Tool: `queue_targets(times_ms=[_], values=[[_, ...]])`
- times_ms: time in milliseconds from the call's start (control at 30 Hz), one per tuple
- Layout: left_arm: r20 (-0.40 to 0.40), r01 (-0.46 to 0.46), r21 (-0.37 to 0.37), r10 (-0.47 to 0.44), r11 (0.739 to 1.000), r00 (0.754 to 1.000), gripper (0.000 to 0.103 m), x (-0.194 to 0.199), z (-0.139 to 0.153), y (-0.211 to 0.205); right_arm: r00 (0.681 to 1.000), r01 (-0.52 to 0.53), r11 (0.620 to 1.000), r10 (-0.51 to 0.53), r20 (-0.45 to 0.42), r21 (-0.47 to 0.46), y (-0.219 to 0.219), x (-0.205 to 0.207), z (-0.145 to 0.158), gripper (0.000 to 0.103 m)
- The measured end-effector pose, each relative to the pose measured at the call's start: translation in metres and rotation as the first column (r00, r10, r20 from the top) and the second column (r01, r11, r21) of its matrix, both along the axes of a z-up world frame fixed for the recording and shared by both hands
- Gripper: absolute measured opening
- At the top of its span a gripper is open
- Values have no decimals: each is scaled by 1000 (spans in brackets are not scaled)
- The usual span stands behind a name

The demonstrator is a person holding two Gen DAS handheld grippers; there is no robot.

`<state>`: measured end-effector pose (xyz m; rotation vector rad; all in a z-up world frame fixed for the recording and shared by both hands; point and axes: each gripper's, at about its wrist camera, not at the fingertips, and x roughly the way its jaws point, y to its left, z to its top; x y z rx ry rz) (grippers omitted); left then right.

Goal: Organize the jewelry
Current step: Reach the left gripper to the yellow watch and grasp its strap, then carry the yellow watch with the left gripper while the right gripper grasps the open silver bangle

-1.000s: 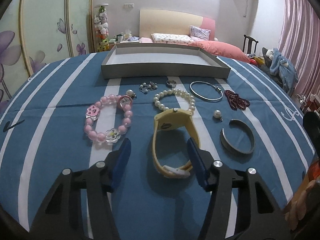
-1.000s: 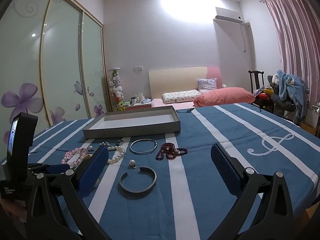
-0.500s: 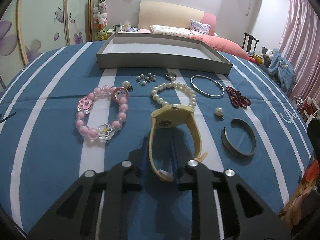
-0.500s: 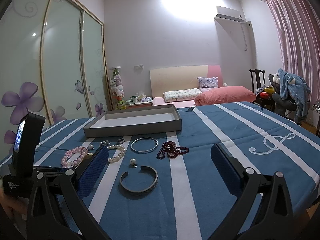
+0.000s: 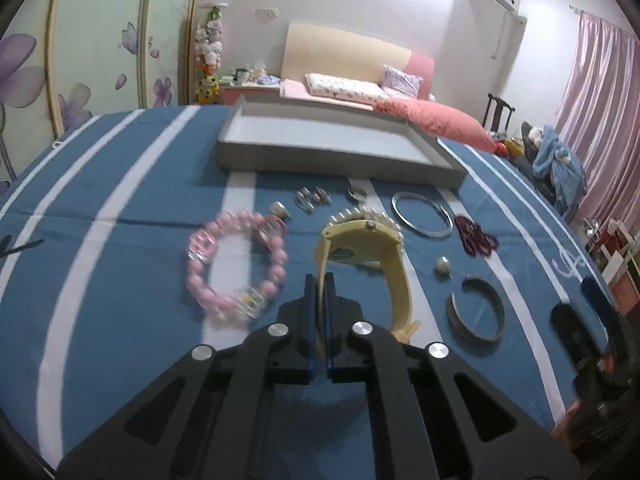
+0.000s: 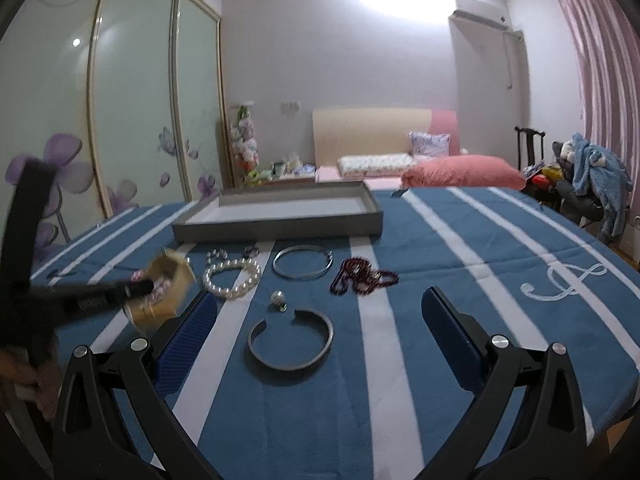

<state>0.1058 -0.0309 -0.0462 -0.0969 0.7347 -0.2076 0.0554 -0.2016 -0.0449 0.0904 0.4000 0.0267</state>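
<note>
My left gripper (image 5: 319, 280) is shut on the near strap of the yellow watch (image 5: 362, 240), which stands tilted just above the blue striped cloth. In the right wrist view the watch (image 6: 168, 284) hangs blurred from the left gripper (image 6: 140, 288) at the left. Beyond it lies the empty grey tray (image 5: 336, 152). My right gripper (image 6: 318, 300) is open and holds nothing, hovering over the grey cuff bangle (image 6: 290, 372).
On the cloth lie a pink bead bracelet (image 5: 236, 264), a pearl bracelet (image 6: 232, 276), a thin silver bangle (image 5: 422, 216), dark red beads (image 5: 478, 236), a loose pearl (image 5: 443, 266), a ring (image 5: 357, 193) and small earrings (image 5: 312, 200). A bed and a chair stand behind.
My left jaws closed from wide open onto the watch strap, and the watch rose and tipped off the cloth. The right gripper barely shifted.
</note>
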Motion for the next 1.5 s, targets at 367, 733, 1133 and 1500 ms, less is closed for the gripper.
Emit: queue_targets(times_ms=[367, 733, 1133, 1500], values=[[27, -99, -22, 99, 995, 995, 4, 18, 9, 42, 963, -70, 996, 52, -264, -59, 18, 38, -13, 101], [9, -97, -56, 98, 994, 995, 5, 29, 2, 55, 893, -114, 989, 61, -445, -95, 25, 63, -28, 95], [-2, -93, -64, 93, 994, 996, 5, 31, 1, 57, 884, -131, 990, 91, -458, -56, 22, 72, -23, 68], [15, -85, -57, 86, 995, 996, 5, 30, 8, 53, 909, -98, 995, 90, -407, 3, 9, 72, -16, 67]])
